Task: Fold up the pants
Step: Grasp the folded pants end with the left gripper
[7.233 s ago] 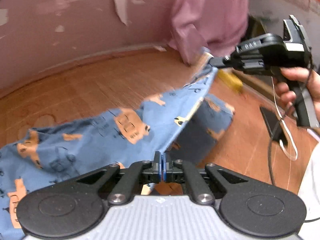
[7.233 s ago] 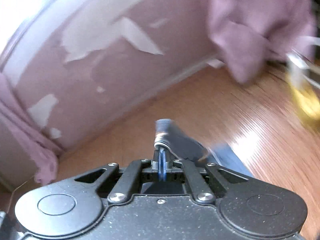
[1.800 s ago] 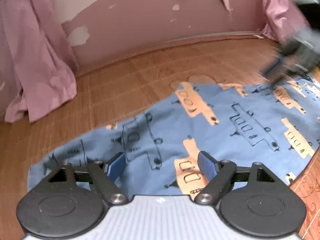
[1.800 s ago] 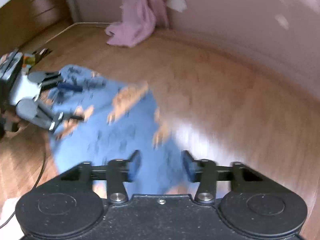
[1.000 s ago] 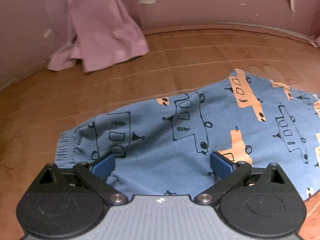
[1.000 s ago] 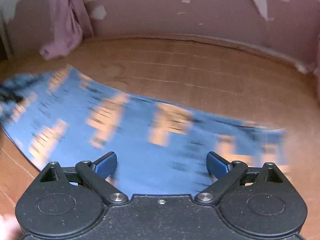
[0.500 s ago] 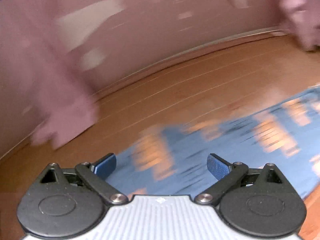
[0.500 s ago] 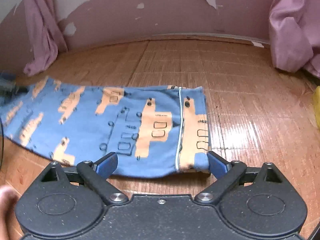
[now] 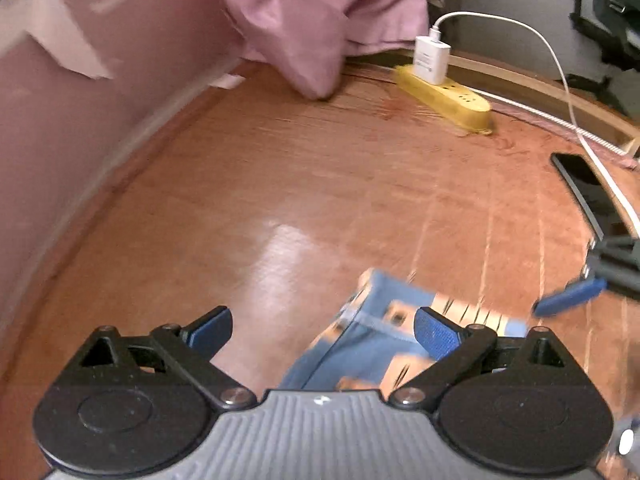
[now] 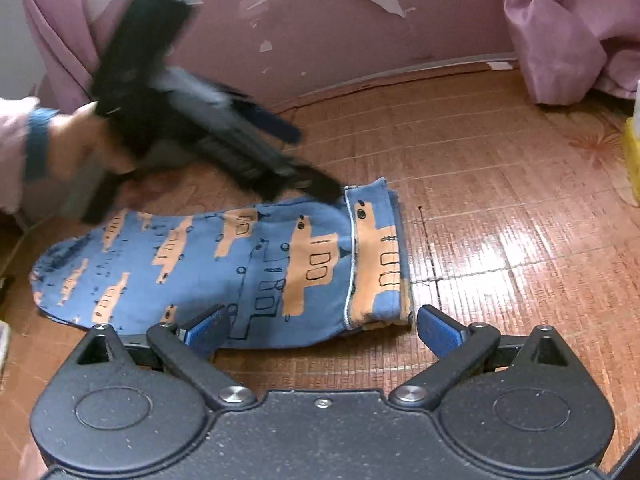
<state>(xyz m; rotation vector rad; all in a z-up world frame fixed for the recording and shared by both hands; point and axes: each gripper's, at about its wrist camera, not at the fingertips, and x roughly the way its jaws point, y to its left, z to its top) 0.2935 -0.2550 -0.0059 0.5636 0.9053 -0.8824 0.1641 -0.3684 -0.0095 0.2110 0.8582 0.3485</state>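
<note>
Room: wooden floor (image 10: 500, 168) against a pink wall with peeling paint (image 10: 320, 20), pink curtain (image 9: 320, 20) bunched in the upper middle of the left wrist view, yellow power strip (image 9: 444, 98) just beside it.

Pants: blue pants (image 10: 224, 264) with the orange vehicle print lie flat on the floor across the centre of the right wrist view, already doubled lengthwise by the look of it. Long axis runs left to right in frame, waistband end at right, leg cuffs at left.

Right gripper: right gripper (image 10: 322, 330) spread wide, holding nothing, hovering just beside the near long edge at the waistband end.

Left gripper: left gripper (image 9: 322, 330) also spread wide and empty. From the right wrist view it's blurry, reaching in from the upper left, tips over the far waistband corner.

Key relation: both claws sit at the waistband end, one per corner, so I'd guess next comes pinching there and carrying it leftward over the cuffs.
</note>
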